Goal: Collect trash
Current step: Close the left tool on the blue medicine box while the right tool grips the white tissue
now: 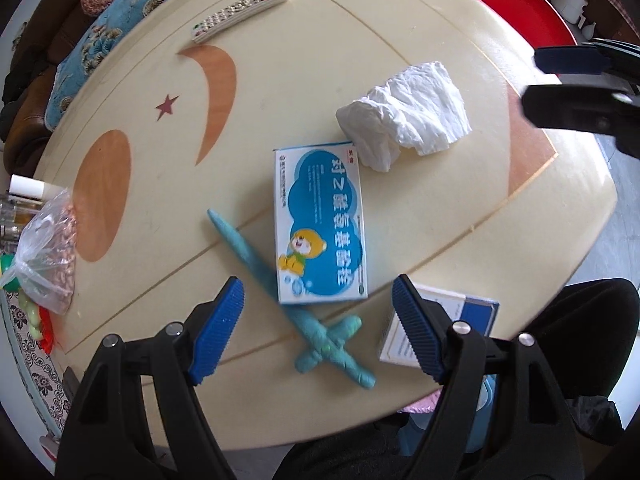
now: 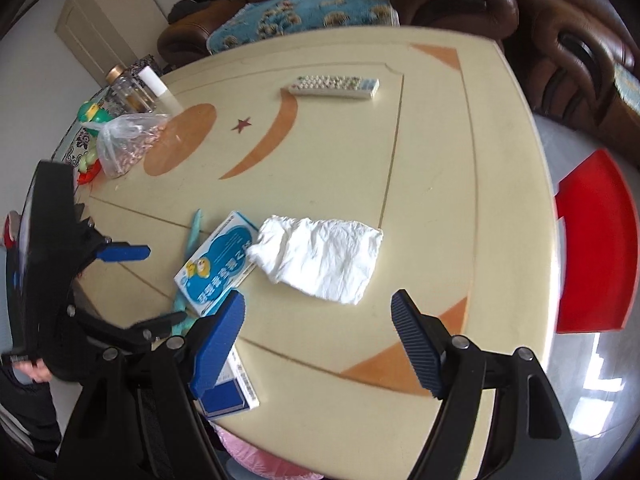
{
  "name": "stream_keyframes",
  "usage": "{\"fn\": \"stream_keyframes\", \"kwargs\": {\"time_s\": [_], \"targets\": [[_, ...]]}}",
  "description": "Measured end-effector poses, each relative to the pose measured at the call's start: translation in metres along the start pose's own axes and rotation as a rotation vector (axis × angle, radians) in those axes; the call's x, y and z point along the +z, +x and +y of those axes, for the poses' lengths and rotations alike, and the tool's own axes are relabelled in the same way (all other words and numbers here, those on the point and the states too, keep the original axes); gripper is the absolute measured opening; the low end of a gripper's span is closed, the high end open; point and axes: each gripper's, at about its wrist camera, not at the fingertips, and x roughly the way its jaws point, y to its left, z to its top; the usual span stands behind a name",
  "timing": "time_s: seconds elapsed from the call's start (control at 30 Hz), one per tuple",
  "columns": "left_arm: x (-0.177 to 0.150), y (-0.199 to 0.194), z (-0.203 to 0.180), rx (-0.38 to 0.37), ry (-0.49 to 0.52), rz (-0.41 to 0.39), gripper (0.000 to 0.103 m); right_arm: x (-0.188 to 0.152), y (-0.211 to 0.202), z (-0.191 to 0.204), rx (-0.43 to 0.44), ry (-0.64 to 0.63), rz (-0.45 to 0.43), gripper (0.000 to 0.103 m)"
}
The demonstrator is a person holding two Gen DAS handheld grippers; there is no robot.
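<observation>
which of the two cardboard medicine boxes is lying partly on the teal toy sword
The light blue box with the cartoon bear: its lower corner overlaps the teal toy sword. The white box with a dark blue panel lies apart, at the table edge.

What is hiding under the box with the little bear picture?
The blue-and-white cardboard medicine box lies across a long teal toy sword. The sword's tip and cross-shaped handle stick out; its middle is covered. The crumpled white tissue overlaps the box's far corner.
</observation>
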Motion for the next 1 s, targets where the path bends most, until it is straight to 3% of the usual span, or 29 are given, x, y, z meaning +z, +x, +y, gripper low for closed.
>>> {"fn": "stream_keyframes", "kwargs": {"time_s": [0.47,0.93,1.0], "targets": [[0.022,0.038,0.001,-0.047,0.007,0.057,0.075,0.03,0.062,-0.025,0.103,0.143,0.1,0.074],[0.037,0.064,0.008,-0.09,-0.013,0.085,0.075,0.033,0.094,-0.019,0.109,0.168,0.136,0.073],[0.039,0.068,0.006,-0.095,-0.014,0.092,0.075,0.032,0.1,-0.019,0.102,0.163,0.144,0.06]]}}
